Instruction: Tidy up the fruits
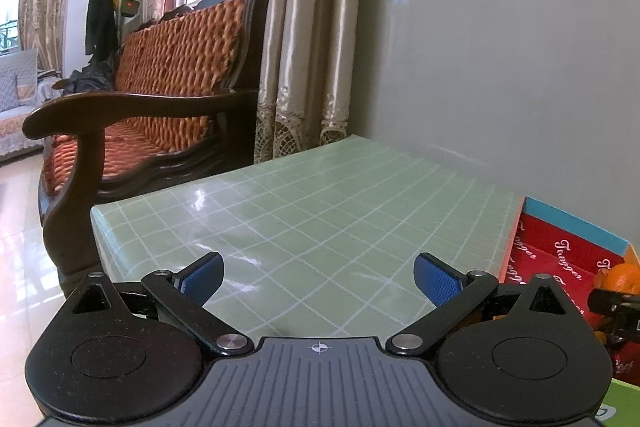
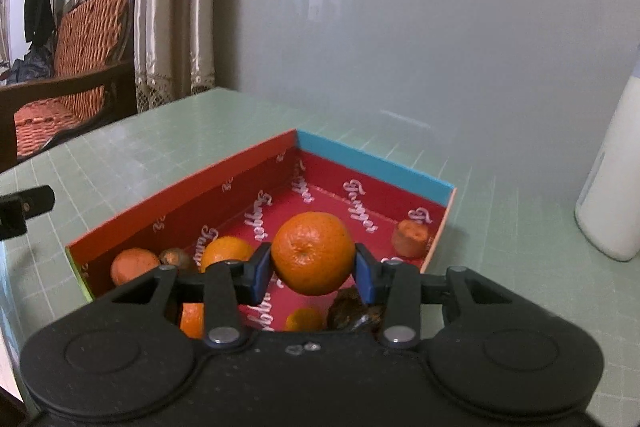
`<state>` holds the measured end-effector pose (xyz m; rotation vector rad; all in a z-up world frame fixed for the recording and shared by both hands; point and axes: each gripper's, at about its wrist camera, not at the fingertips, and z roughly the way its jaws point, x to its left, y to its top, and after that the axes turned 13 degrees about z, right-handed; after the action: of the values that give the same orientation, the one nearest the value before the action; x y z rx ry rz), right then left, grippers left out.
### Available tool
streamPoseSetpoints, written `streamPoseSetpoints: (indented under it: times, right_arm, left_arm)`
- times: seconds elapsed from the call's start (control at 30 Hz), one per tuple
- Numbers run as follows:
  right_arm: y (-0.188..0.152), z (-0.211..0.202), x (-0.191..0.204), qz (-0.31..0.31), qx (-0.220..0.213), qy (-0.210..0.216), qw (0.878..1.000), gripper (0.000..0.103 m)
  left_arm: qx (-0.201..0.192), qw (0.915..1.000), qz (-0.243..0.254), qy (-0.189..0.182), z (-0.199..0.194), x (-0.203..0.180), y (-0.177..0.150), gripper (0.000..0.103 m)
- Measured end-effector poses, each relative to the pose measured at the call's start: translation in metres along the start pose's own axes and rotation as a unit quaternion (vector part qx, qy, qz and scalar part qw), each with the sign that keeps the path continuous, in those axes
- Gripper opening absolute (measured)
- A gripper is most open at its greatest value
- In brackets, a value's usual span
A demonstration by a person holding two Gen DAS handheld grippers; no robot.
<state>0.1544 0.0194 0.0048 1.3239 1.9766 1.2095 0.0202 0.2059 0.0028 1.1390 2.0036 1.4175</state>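
One orange (image 2: 313, 253) clamped in right tongs (image 2: 313, 267) — left tongs (image 1: 318, 277) wide open, empty — above one red box (image 2: 372, 163)

The table mat (image 1: 304, 195) is pale green with a white grid. The box (image 2: 360, 163) is red inside with white script lettering, one outer wall orange-red, another bright blue. The tangerine (image 2: 313, 253) is orange, the gripper pads (image 2: 262, 273) blue on black. The sofa cushions (image 1: 176, 59) are a woven orange-brown, the curtains (image 1: 308, 27) shiny beige.

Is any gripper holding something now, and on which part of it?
The right gripper holds an orange by its two opposite sides, above the red box. The left gripper holds nothing.
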Motion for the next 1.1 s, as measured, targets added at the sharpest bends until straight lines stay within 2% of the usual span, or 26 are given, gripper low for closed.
streamPoseSetpoints:
  times: [0.43, 0.5, 0.57, 0.63, 0.7, 0.77, 0.93, 1.03, 1.1]
  right_arm:
    - [-0.001, -0.007, 0.002, 0.000, -0.019, -0.004, 1.000, 0.045]
    - [0.000, -0.015, -0.001, 0.006, -0.031, -0.004, 0.999, 0.051]
    - [0.001, -0.026, -0.003, 0.007, -0.046, -0.014, 0.999, 0.072]
    - [0.000, -0.039, -0.006, 0.009, -0.059, -0.027, 0.998, 0.076]
    - [-0.002, -0.052, -0.012, 0.022, -0.063, -0.040, 0.997, 0.083]
    - [-0.008, -0.068, -0.020, 0.043, -0.065, -0.053, 0.996, 0.101]
    - [-0.026, -0.109, -0.039, 0.091, -0.057, -0.091, 0.990, 0.103]
    - [-0.036, -0.130, -0.049, 0.132, -0.036, -0.104, 0.985, 0.103]
    - [-0.043, -0.143, -0.051, 0.150, -0.033, -0.113, 0.982, 0.103]
  left_arm:
    - [0.002, 1.0000, 0.001, -0.006, 0.000, 0.001, 0.000, 0.101]
    - [0.000, 0.9999, 0.001, -0.011, -0.001, -0.001, 0.001, 0.101]
    - [-0.008, 0.9998, 0.006, -0.015, -0.004, -0.006, 0.003, 0.101]
    - [-0.019, 0.9995, 0.015, -0.021, -0.009, -0.011, 0.004, 0.101]
    - [-0.024, 0.9984, 0.030, -0.042, -0.013, -0.020, 0.006, 0.102]
    - [-0.028, 0.9957, 0.054, -0.070, -0.022, -0.030, 0.010, 0.103]
    - [-0.014, 0.9831, 0.124, -0.134, -0.054, -0.058, 0.027, 0.103]
    - [0.015, 0.9750, 0.136, -0.175, -0.073, -0.069, 0.033, 0.103]
    - [0.020, 0.9724, 0.141, -0.185, -0.088, -0.073, 0.034, 0.103]
